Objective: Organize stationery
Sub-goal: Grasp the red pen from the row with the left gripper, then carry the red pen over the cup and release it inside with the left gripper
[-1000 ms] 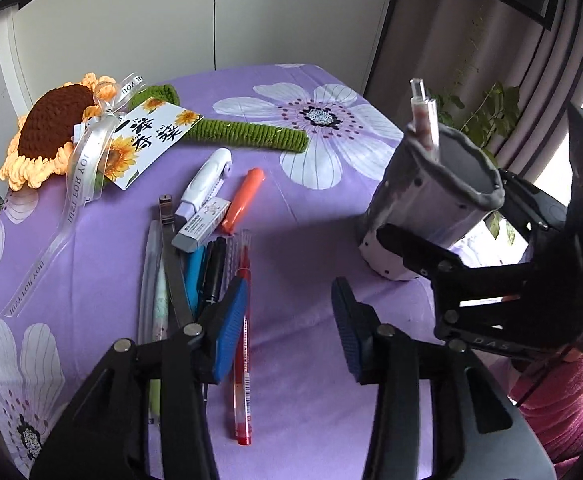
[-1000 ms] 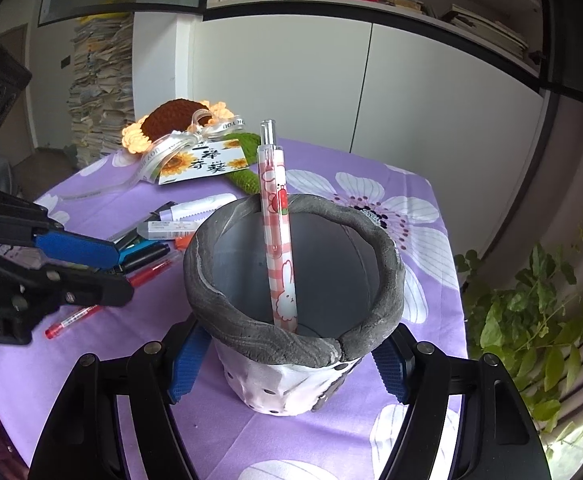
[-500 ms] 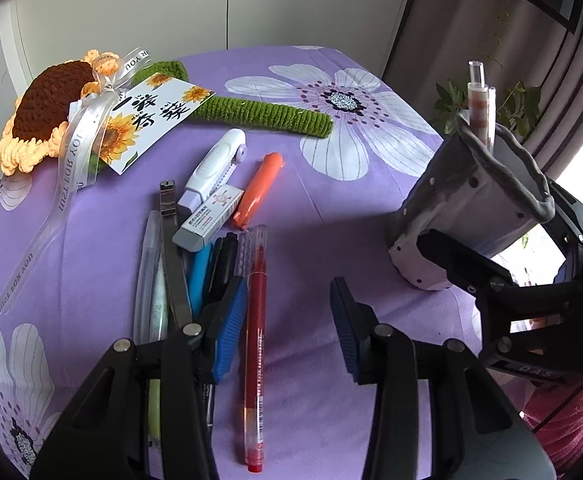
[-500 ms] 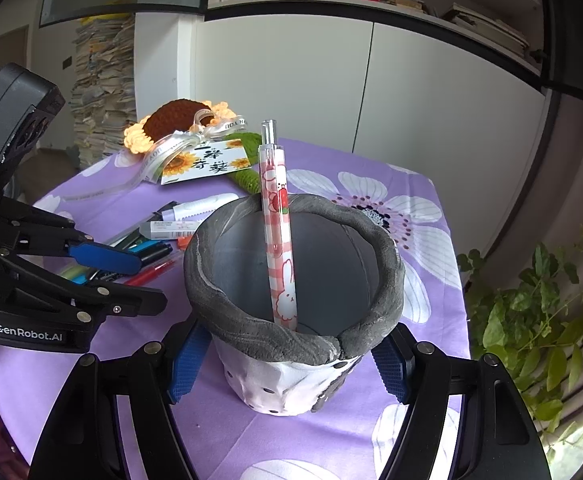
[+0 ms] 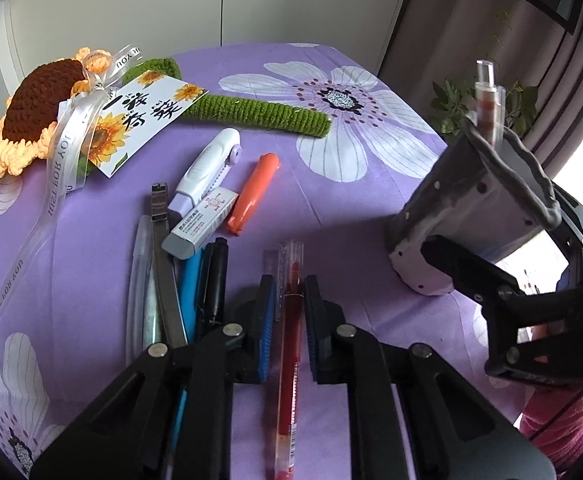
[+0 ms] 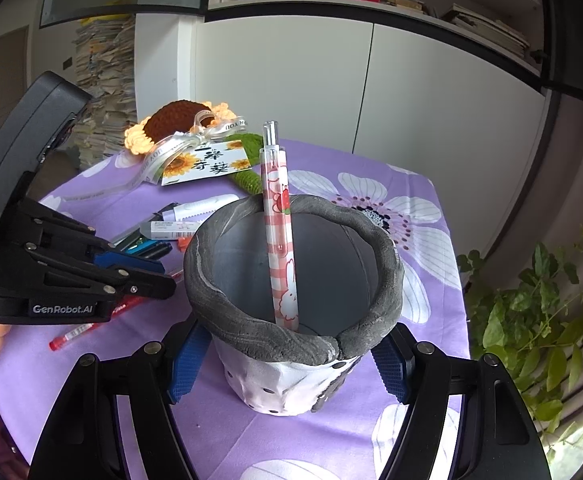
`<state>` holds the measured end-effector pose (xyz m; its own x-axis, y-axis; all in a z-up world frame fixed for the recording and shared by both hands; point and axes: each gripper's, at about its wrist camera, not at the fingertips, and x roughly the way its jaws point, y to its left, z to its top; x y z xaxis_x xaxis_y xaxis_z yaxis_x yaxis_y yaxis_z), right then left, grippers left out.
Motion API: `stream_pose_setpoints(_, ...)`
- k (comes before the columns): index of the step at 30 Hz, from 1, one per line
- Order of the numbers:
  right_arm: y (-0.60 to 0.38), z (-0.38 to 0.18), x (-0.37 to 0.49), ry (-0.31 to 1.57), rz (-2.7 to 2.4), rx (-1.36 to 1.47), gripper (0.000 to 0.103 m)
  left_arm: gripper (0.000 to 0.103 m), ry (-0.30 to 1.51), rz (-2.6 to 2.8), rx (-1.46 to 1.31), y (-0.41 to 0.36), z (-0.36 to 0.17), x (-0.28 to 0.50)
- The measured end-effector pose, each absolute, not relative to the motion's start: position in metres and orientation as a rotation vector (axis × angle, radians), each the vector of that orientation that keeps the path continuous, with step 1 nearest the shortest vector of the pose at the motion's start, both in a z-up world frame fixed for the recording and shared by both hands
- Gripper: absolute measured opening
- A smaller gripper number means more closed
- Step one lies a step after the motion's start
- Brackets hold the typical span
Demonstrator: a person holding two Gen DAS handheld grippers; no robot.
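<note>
Far left: a crocheted sunflower [image 5: 39, 108] with a ribbon and card is lying at the table's far-left edge, its green stem [image 5: 267, 114] running rightward.
Loose pile: one white correction-tape dispenser [image 5: 207, 170], one boxed eraser [image 5: 201, 228], one orange marker [image 5: 253, 194], one grey clip-like tool [image 5: 161, 264], one blue pen [image 5: 189, 284], one black pen [image 5: 215, 280] and at least one clear pen [image 5: 139, 280] are waiting left of centre; the exact pen count is hard to tell where they overlap.
Left gripper [image 5: 287, 312]: its fingers are closing in on both sides of the red gel pen [image 5: 289, 344], only a sliver of gap showing, apparently just touching it; the pen is lying on the purple floral tablecloth [image 5: 91, 240].
Right gripper [image 6: 287, 360]: its fingers are spread wide and pressing both sides of the grey fabric pen pot [image 6: 291, 308], holding it upright at the right.
Done: one pink checked pen [image 6: 279, 236] is standing in the pot.
Left to do: judging by this, the red pen is next, then roughly seven loose items; the task is looking early.
</note>
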<state>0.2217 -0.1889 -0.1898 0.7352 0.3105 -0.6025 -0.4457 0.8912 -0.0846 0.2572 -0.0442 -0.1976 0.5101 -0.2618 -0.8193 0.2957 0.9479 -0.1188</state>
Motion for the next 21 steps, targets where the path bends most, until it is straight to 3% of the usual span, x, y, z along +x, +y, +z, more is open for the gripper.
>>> stream_pose_setpoints(21,-0.189,-0.189,0.221,0.613,0.422,-0.233,0.074,0.012,0.493,-0.471,-0.041,-0.055,-0.041,0.212)
